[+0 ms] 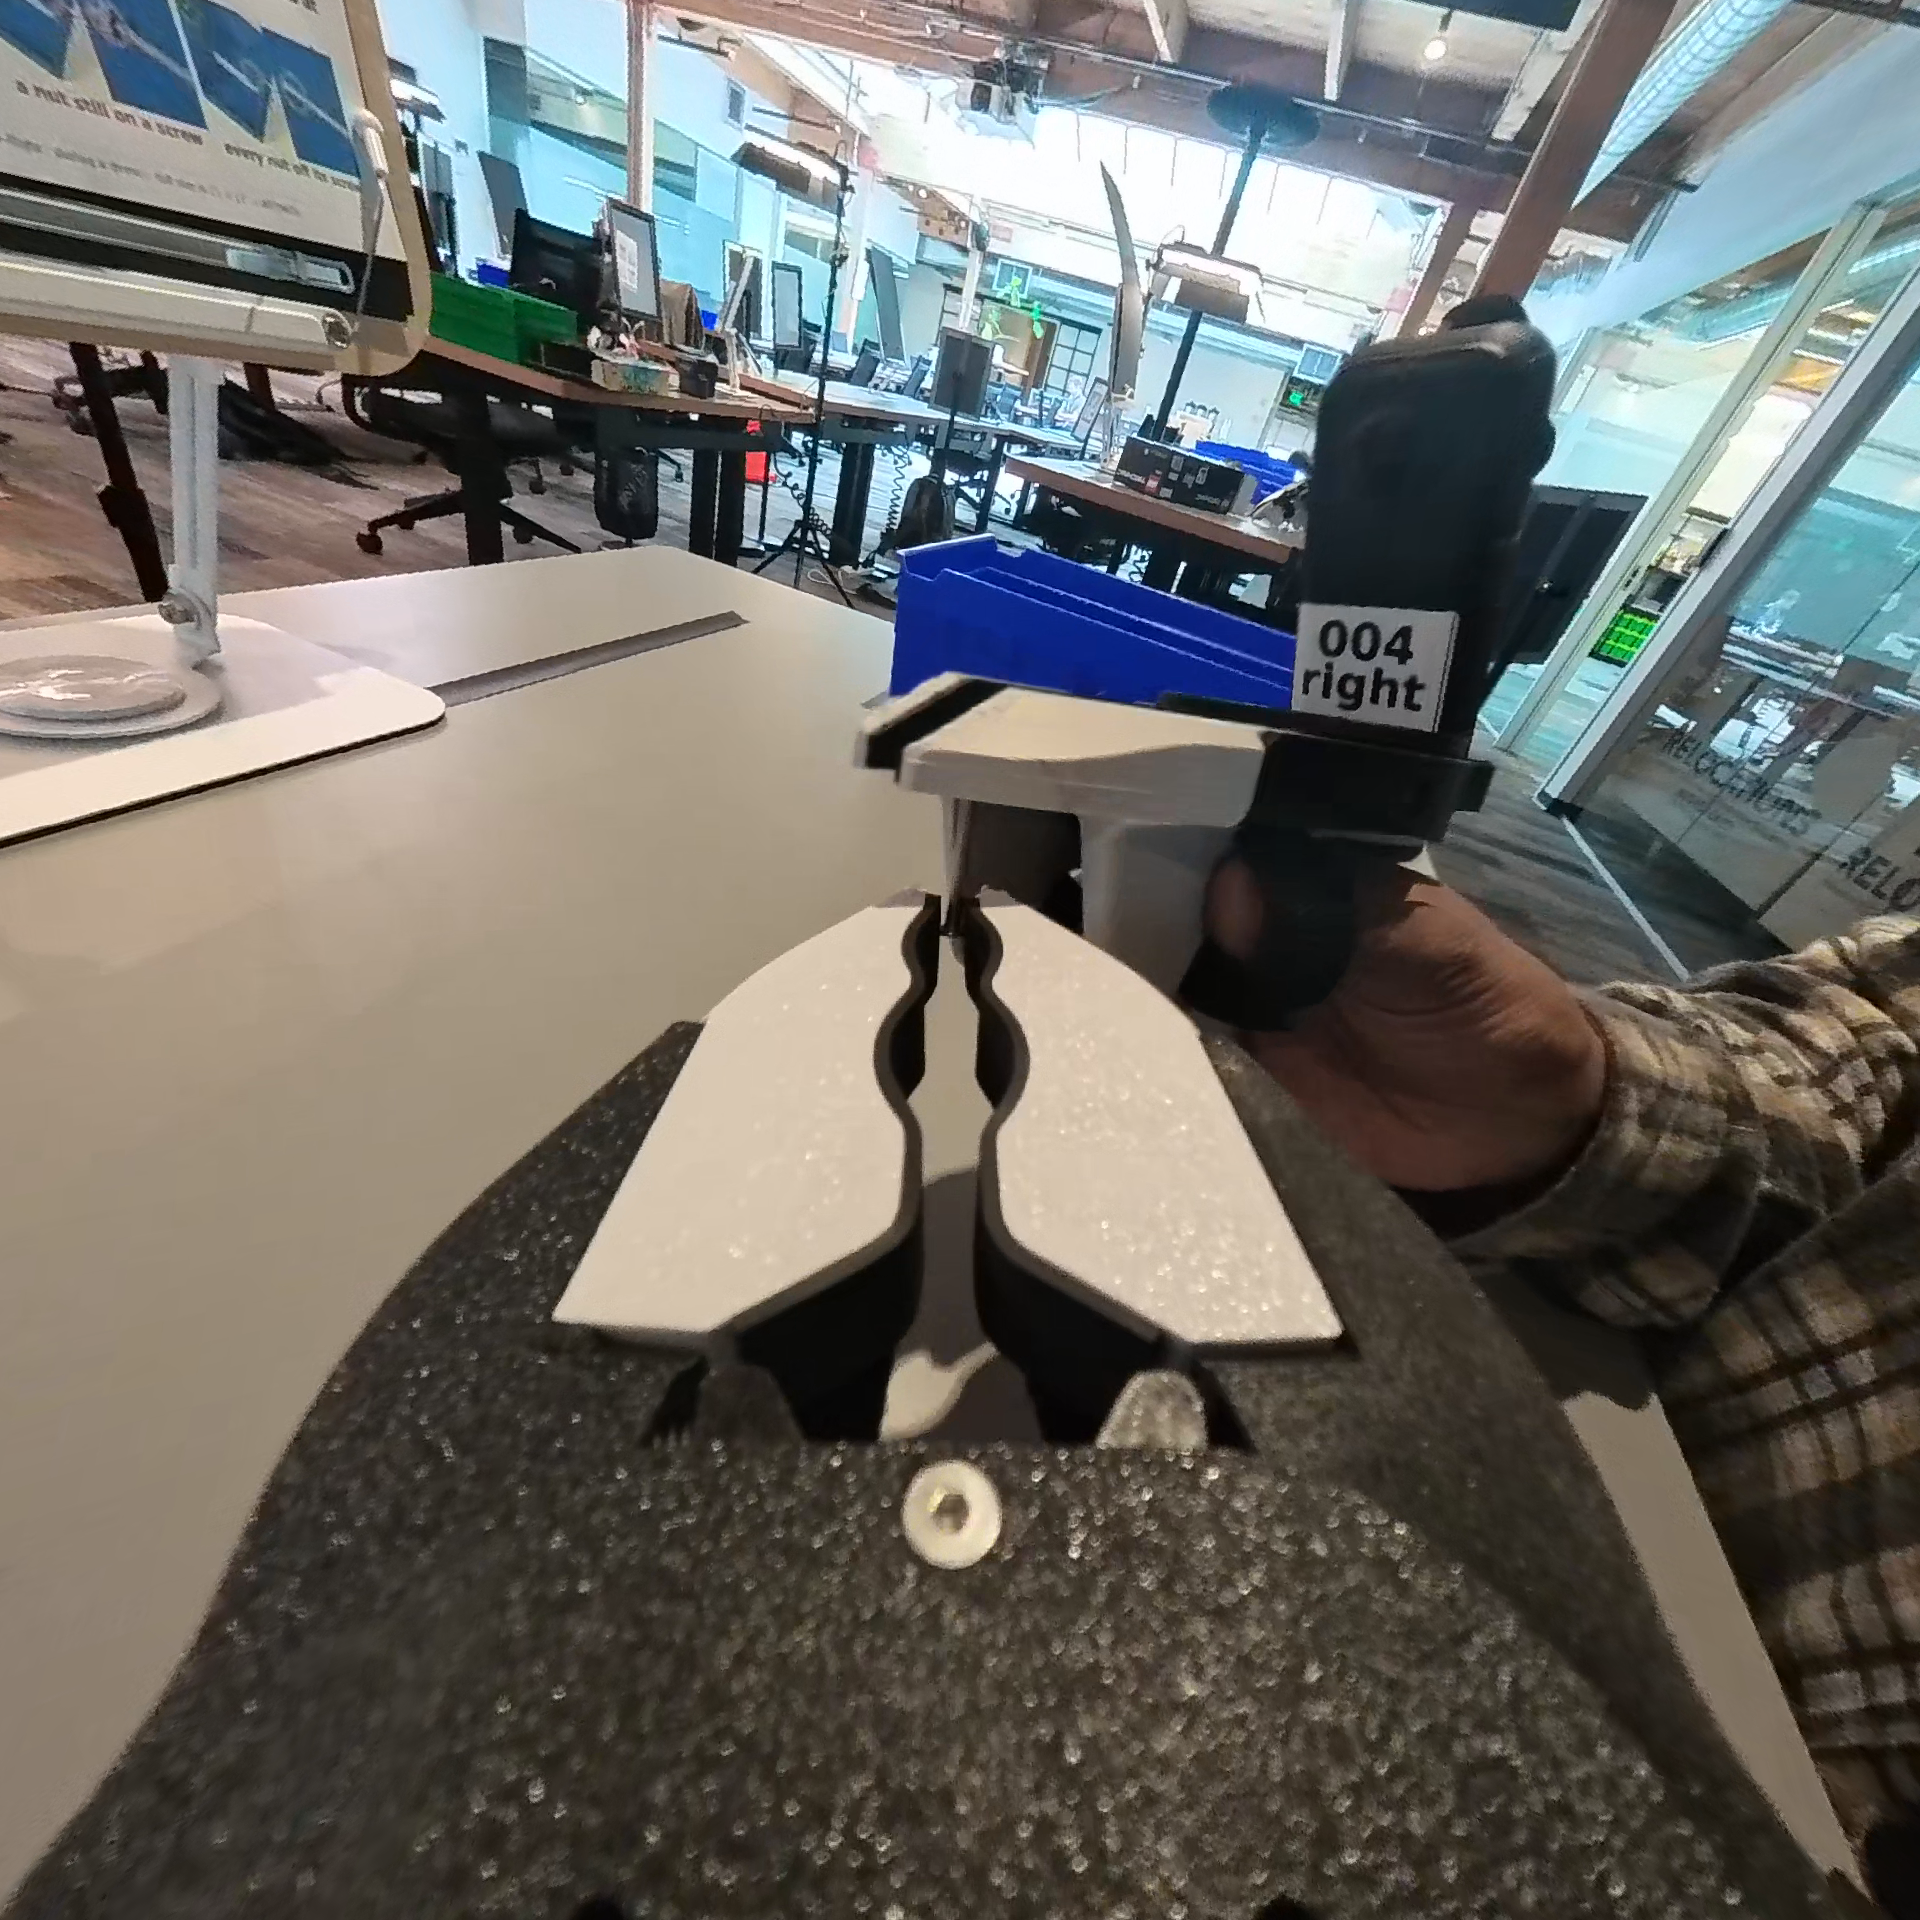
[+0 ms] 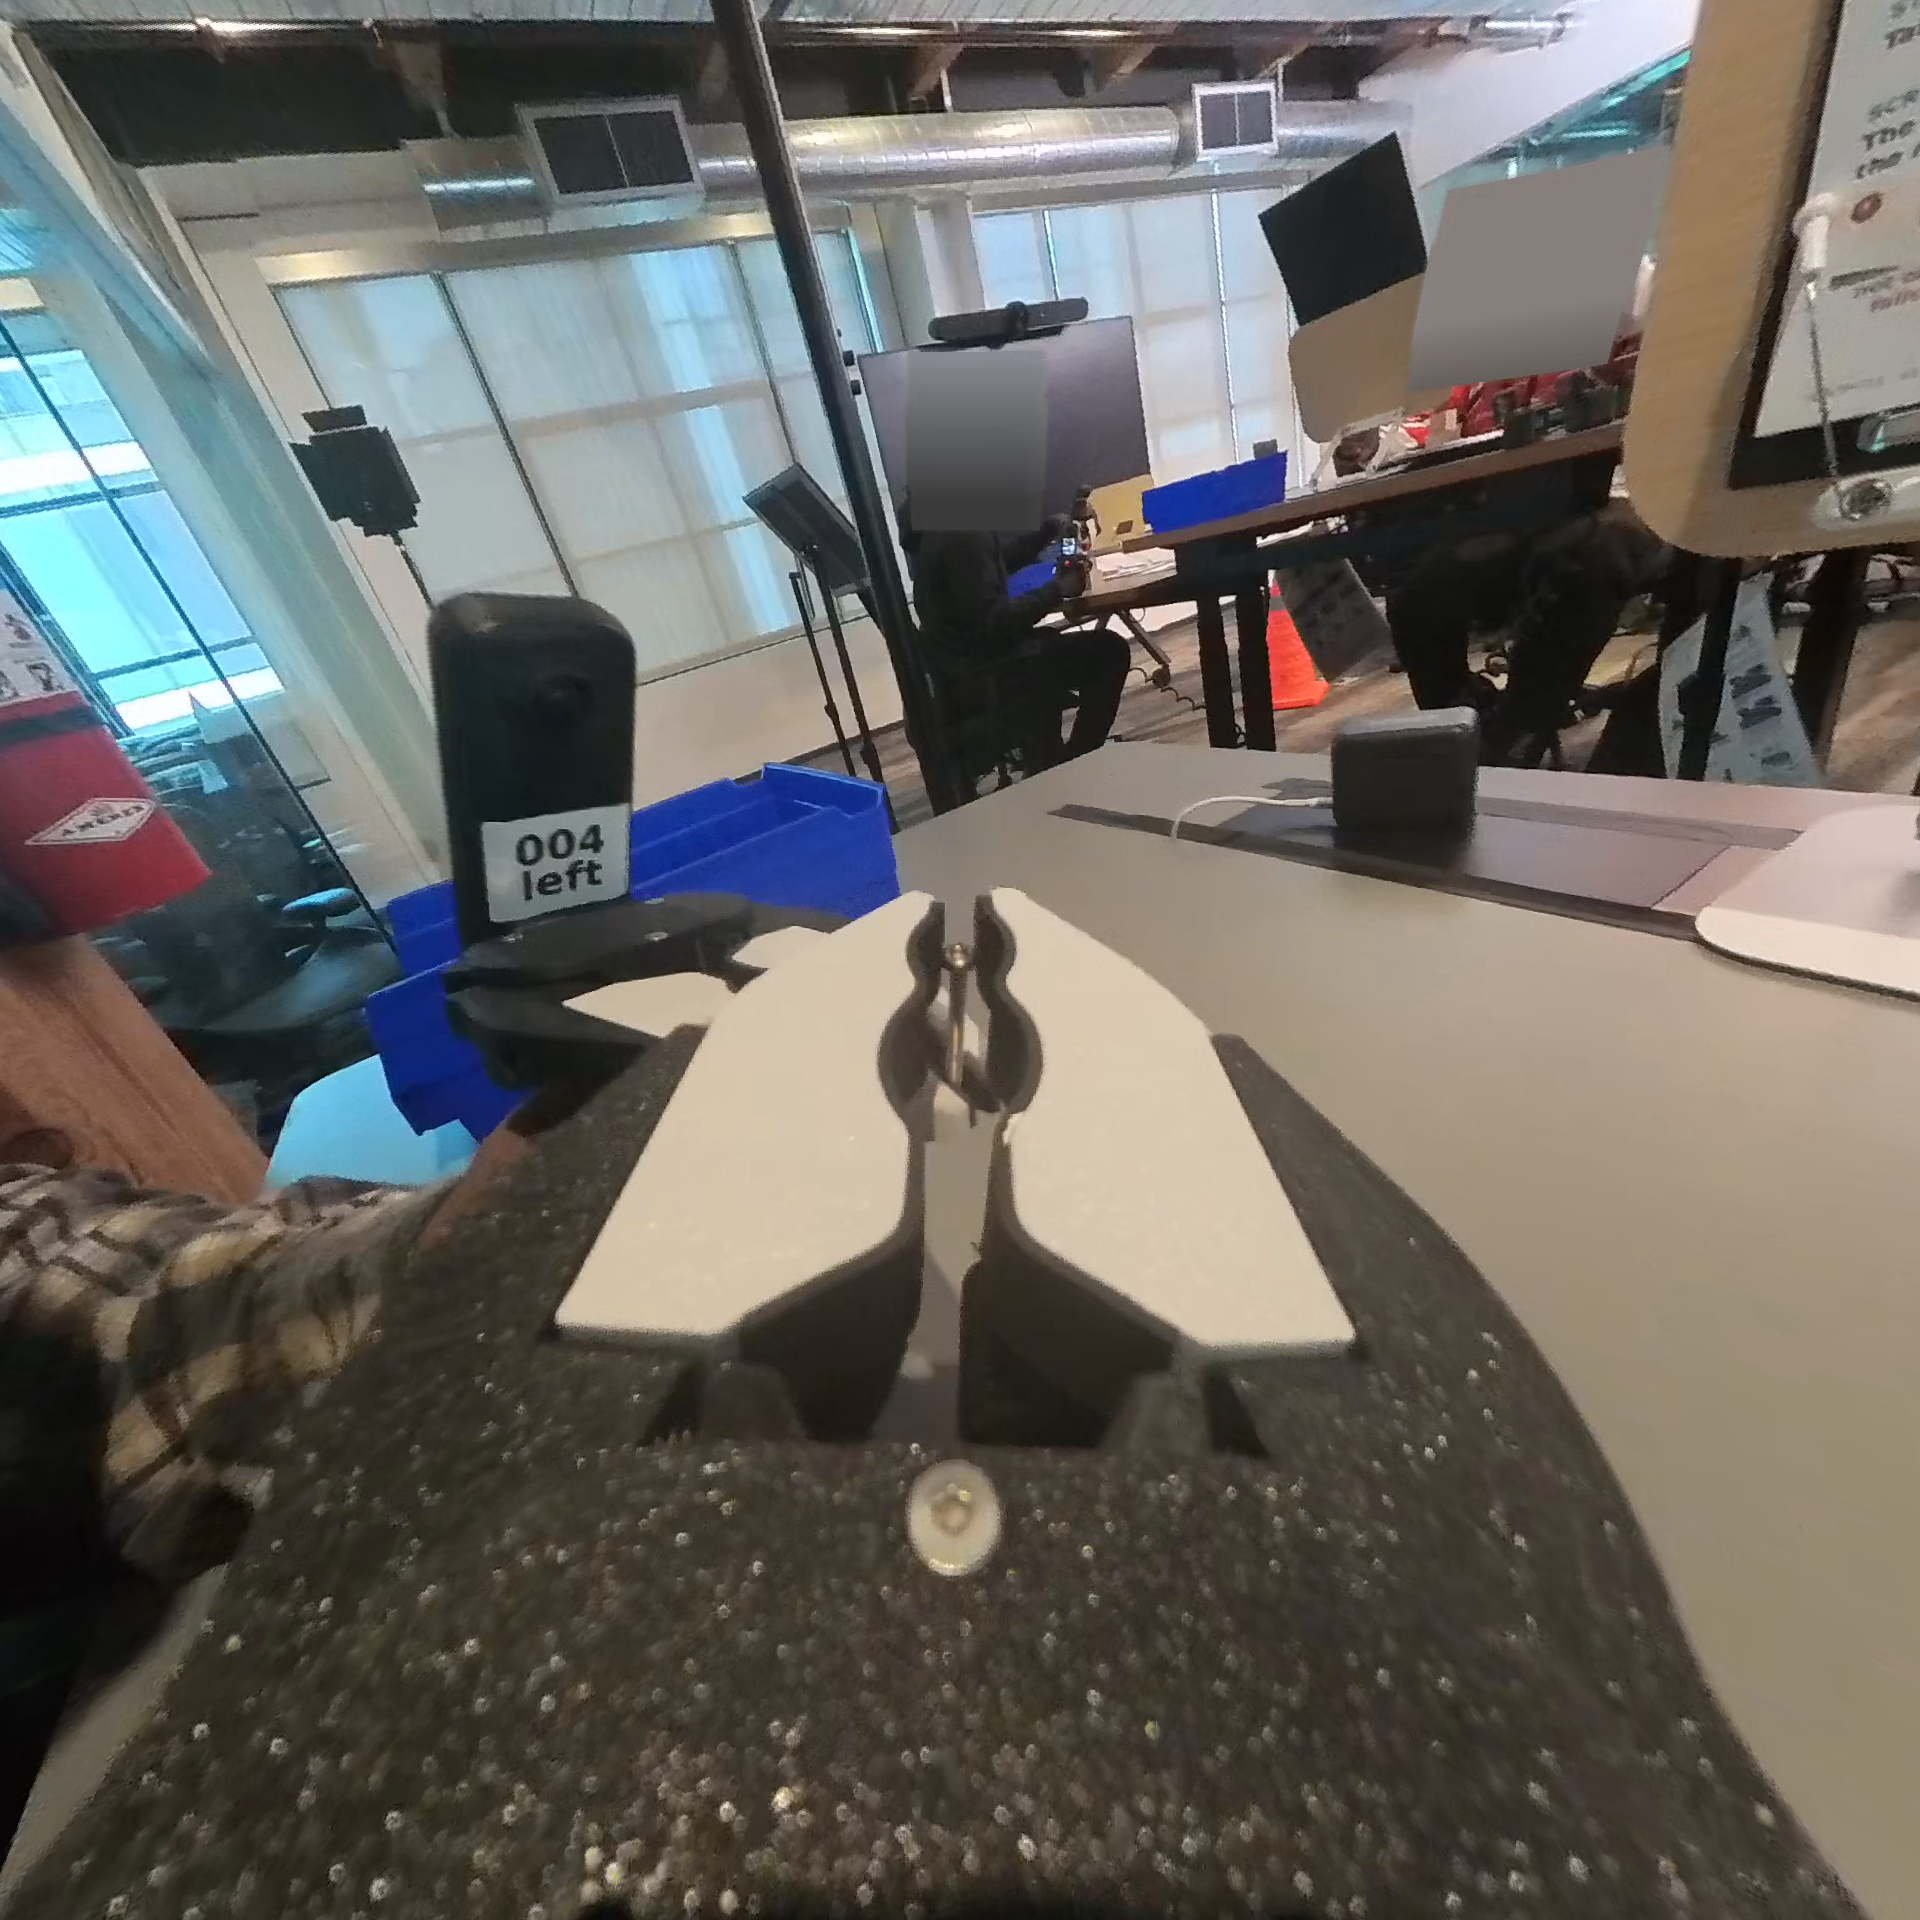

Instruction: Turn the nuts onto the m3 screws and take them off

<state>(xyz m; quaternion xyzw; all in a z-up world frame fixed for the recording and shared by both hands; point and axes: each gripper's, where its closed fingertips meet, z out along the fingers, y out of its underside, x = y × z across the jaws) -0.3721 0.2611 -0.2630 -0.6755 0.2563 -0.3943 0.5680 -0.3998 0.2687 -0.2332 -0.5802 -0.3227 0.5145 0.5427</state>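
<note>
Screw pinched between both tongs, nut too small to confirm

Left wrist view: left tongs (image 1: 951, 925) nearly pressed together, tips pinching something tiny and dark at the lower end of the screw (image 1: 953, 894). Probably the nut, though too small to tell. Right tongs (image 1: 904, 743) come in from the right, turned sideways, gripping the screw from above. Grey table (image 1: 520, 883) below; blue bin (image 1: 1081, 623) behind.

Right wrist view: right tongs (image 2: 958, 940) narrowed onto a slim silver M3 screw (image 2: 956, 1003) lying along the gap, head near the tips. Left tongs (image 2: 665, 992) sit just left, mostly hidden.

Progress, by judgement: mid-threading, one screw in hand. Whether the nut is going on or coming off cannot be told. No other screws or nuts visible.
</note>
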